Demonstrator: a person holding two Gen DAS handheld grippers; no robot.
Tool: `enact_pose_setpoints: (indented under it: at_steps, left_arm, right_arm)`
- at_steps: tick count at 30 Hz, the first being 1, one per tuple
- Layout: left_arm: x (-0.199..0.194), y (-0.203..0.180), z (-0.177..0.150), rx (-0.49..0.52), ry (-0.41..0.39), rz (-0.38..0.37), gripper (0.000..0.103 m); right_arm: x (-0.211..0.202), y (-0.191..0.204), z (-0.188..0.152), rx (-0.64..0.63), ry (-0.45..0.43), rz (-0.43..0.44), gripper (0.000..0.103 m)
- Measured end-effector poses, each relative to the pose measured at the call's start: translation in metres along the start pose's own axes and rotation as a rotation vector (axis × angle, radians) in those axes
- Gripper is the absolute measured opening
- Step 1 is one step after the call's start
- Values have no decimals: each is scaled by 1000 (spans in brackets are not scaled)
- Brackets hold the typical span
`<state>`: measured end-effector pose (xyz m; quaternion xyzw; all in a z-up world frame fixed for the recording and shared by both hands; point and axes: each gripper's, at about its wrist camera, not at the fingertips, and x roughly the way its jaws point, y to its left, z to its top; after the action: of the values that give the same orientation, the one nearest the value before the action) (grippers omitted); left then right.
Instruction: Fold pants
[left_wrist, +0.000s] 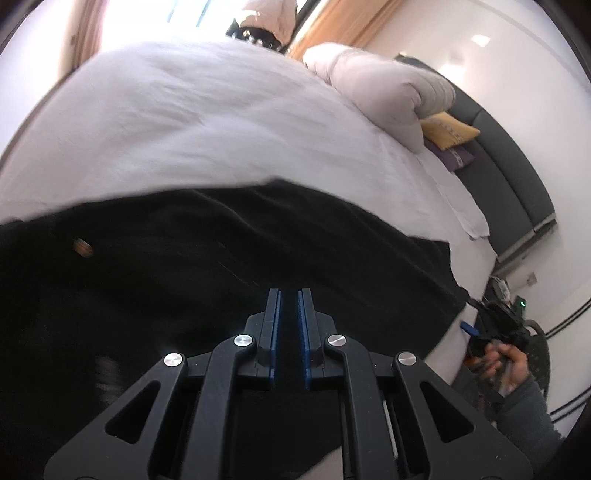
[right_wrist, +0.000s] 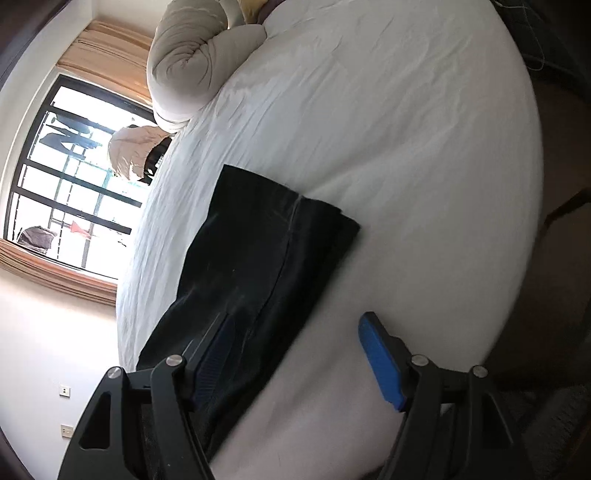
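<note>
Black pants (left_wrist: 184, 277) lie spread across the near part of a white bed (left_wrist: 184, 129); a small brown button (left_wrist: 83, 248) shows at the left. My left gripper (left_wrist: 289, 295) hovers over the pants with its blue-padded jaws nearly closed, a narrow gap between them, nothing visibly held. In the right wrist view the pants (right_wrist: 258, 258) lie as a long strip with the leg hems at the far end. My right gripper (right_wrist: 295, 332) is open wide at the pants' near end, one finger (right_wrist: 218, 350) over the cloth, the other (right_wrist: 380, 358) over the sheet.
A rolled grey-white duvet (left_wrist: 388, 88) lies at the bed's far right, with yellow (left_wrist: 448, 129) and purple cushions beside it. A dark headboard (left_wrist: 517, 177) runs along the right. The window (right_wrist: 66, 184) is beyond the bed. The person's hand (left_wrist: 506, 365) holds the right gripper at the bed's edge.
</note>
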<state>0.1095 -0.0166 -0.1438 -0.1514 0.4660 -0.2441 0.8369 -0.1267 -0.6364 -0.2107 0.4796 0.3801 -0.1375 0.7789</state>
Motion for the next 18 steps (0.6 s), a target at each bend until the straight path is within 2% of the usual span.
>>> enact_pose_setpoints:
  at_steps: [6, 15, 17, 18]
  left_arm:
    - [22, -21, -21, 9, 81, -32, 8]
    - [33, -42, -38, 34, 119, -66, 8]
    - [34, -43, -41, 32, 122, -70, 8]
    - [35, -45, -42, 29, 124, -71, 8]
  right_arm:
    - [8, 0, 13, 79, -22, 48, 76]
    - [24, 1, 27, 103, -38, 111, 75]
    - [25, -1, 28, 118, -45, 136, 72]
    - [26, -1, 29, 127, -47, 142, 67]
